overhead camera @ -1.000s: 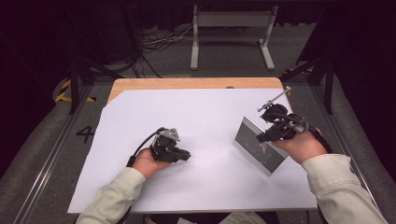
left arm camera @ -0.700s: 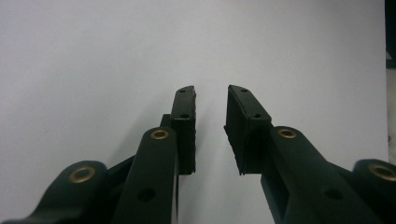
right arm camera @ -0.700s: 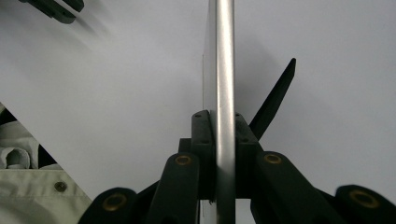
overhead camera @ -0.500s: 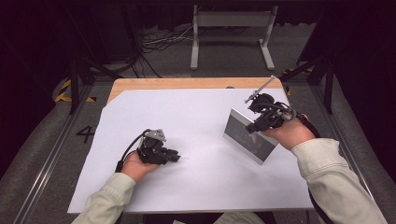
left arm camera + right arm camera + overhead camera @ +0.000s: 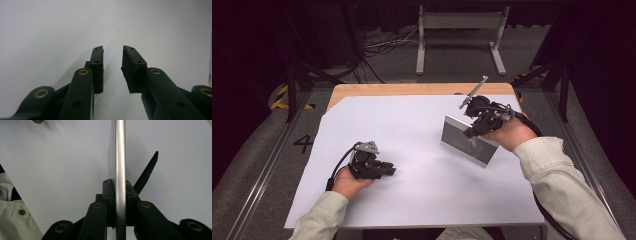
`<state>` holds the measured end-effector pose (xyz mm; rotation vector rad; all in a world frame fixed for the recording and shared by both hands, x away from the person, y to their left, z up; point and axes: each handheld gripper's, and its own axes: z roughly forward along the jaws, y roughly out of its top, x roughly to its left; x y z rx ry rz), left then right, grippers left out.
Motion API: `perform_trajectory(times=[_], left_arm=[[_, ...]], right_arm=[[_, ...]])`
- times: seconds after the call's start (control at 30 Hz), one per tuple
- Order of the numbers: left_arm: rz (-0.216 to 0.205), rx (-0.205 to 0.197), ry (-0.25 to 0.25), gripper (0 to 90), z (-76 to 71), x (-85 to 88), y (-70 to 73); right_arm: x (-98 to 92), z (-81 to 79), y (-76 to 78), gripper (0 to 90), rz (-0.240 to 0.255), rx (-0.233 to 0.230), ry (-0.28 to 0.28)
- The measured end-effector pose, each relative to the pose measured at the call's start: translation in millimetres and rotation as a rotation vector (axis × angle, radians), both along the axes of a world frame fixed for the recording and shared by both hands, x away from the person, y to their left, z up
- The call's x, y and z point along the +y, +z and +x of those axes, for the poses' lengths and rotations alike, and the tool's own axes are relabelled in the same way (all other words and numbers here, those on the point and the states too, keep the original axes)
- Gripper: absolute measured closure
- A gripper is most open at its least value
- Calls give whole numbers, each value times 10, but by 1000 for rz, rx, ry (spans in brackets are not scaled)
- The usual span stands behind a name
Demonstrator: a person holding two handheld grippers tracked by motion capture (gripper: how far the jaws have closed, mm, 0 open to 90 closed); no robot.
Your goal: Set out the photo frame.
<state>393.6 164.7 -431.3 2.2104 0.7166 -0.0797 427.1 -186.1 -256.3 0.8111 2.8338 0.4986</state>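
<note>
Right gripper (image 5: 473, 131) clamped what looked like a silver picture frame (image 5: 467, 141); left gripper (image 5: 388, 169) had just been opening, empty

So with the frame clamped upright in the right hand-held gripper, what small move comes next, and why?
Probably lower the picture frame until its bottom edge rests on the white sheet. The right hand-held gripper is shut on its silver edge and holds it tilted over the sheet, its black back stand swung out. The left hand-held gripper is open, holding nothing.

One legible mark: the numeral "4" (image 5: 304, 144) on the grey floor mat (image 5: 277, 150) (left of the table); nothing else readable.
</note>
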Motion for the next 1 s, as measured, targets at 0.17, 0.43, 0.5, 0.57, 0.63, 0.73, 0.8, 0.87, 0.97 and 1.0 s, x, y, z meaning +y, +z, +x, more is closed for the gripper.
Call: perform_trajectory(times=[0.17,0.43,0.5,0.57,0.63,0.73,0.8,0.87,0.97,1.0], left_arm=[[-1,4,19,712,-33,69,-6],[-5,10,29,712,-49,112,-12],[-4,12,29,712,-53,114,-15],[-7,12,31,711,-52,117,-17],[-9,14,31,708,-50,118,-18],[-11,15,28,705,-43,113,-23],[-11,17,27,704,-39,107,-26],[-11,20,26,702,-34,103,-28],[-13,19,25,702,-29,99,-27],[-14,19,24,702,-26,98,-27]], right_arm=[[87,38,1,837,-12,-4,76],[225,86,-9,837,-28,6,169],[247,97,-17,836,-27,9,190],[268,109,-27,837,-29,10,209],[283,113,-33,837,-31,14,219],[318,137,-62,836,-33,18,263],[325,141,-68,836,-37,22,278],[351,148,-88,836,-38,27,317],[391,145,-117,836,-42,32,374],[403,141,-129,836,-48,30,394]])
